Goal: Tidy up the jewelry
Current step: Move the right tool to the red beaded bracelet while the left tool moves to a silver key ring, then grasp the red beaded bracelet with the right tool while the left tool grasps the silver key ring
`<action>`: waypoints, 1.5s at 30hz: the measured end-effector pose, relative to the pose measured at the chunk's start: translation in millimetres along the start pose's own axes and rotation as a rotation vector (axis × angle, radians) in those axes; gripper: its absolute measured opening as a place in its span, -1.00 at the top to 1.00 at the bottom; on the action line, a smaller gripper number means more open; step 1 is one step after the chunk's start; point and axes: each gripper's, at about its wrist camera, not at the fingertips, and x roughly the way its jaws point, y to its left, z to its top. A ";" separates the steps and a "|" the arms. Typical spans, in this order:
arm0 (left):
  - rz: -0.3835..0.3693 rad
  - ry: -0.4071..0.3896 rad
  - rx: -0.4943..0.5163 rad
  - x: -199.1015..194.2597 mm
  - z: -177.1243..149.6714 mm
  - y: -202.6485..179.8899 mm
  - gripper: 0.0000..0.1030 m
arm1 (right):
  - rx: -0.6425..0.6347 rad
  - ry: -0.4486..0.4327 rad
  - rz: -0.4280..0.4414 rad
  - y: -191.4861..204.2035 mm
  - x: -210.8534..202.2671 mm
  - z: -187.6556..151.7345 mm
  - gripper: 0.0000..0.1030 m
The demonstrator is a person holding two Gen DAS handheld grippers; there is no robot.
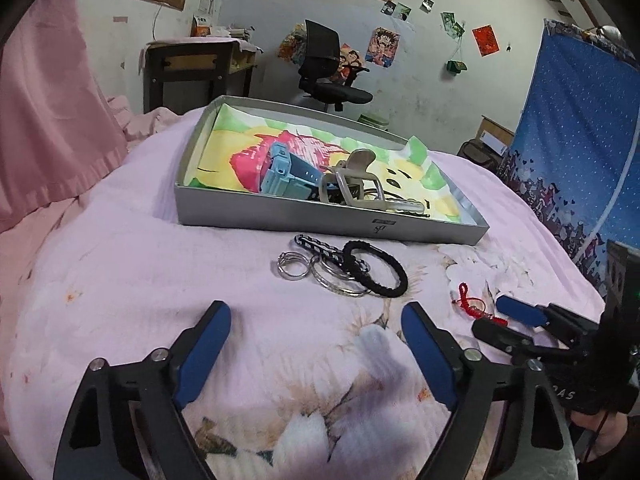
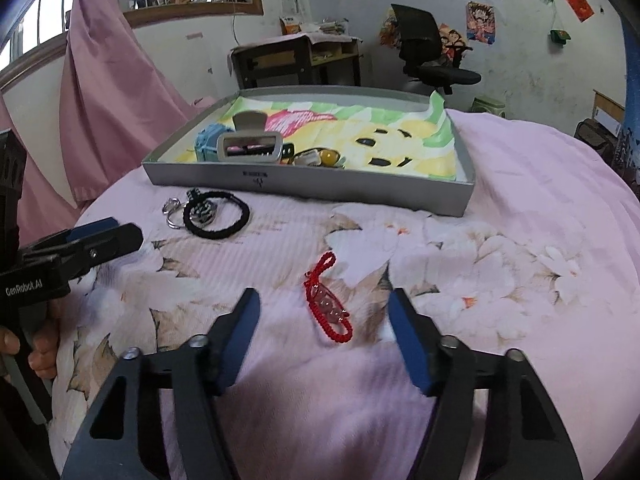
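Note:
A grey tray [image 1: 280, 222] [image 2: 360, 190] lined with a colourful cloth rests on the pink bedcover and holds a blue watch [image 1: 286, 174], a beige hair claw [image 1: 352, 178] [image 2: 250, 144] and other small pieces. In front of it lie a black hair tie [image 1: 378, 270] [image 2: 218, 216], silver rings [image 1: 294, 266] and a black-and-white chain [image 1: 316, 244]. My left gripper [image 1: 316, 312] hovers open just short of them. A red cord bracelet [image 2: 330, 304] [image 1: 476, 306] lies between the fingers of my right gripper [image 2: 324, 300], whose pads stand apart from it.
Pink curtains [image 2: 112, 92] hang at the left. A desk [image 2: 296, 60] and a black office chair [image 2: 432, 52] stand by the far wall. A blue patterned cloth [image 1: 572, 128] hangs at the right. A hand [image 2: 38, 356] grips the left tool's handle.

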 end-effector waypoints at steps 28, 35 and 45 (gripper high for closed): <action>-0.003 0.113 -0.145 52.4 28.2 29.2 0.43 | 0.009 0.075 0.081 4.3 45.7 20.0 0.80; 0.024 0.161 -0.062 62.0 29.8 18.4 0.46 | 0.014 0.077 0.084 4.1 48.8 20.2 0.80; 0.011 0.112 -0.063 50.2 23.2 17.3 0.61 | 0.016 0.076 0.086 4.3 48.9 20.3 0.80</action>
